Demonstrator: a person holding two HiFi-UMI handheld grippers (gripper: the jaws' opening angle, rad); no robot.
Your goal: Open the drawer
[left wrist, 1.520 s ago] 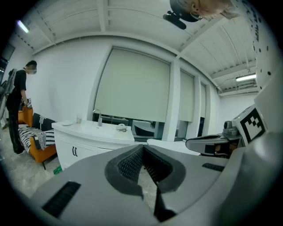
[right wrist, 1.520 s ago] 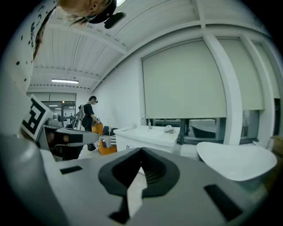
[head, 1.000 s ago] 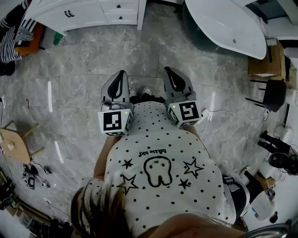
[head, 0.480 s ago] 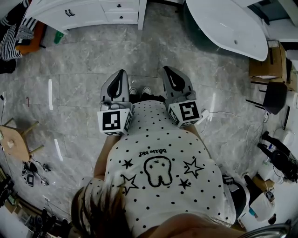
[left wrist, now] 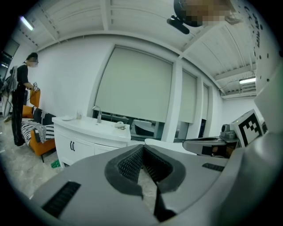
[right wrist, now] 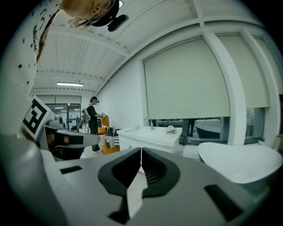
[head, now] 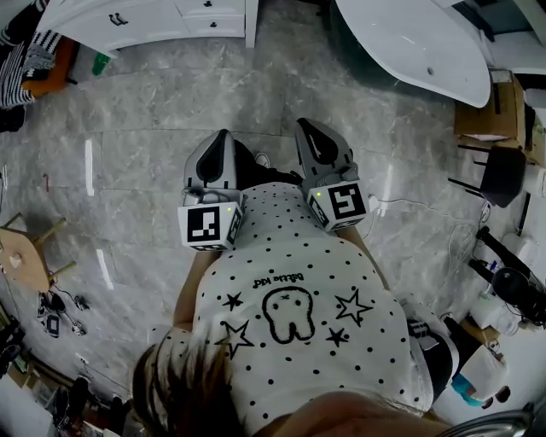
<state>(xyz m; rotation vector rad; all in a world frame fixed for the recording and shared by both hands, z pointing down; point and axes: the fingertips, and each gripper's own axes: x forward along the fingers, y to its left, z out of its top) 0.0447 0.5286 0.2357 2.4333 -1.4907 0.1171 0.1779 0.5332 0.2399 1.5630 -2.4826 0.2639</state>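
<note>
Left tool [left wrist: 142,149]: jaws closed pad to pad, nothing between them.
Right tool [right wrist: 140,152]: likewise closed and empty.
Both tools: held near level, side by side ahead of my chest, over the marble floor [head: 153,102].
Shoe [head: 263,160]: one shows between the tools where two showed a second ago. I read that as mid-stride.
White cabinet [head: 145,21]: at the head view's top left edge, slid slightly up and left since then.
Drawer [head: 212,23]: shut, in the cabinet's right-hand stack, well apart from both tools.
Judgement: approach barely begun. A tool must open before it can take the handle.
</note>
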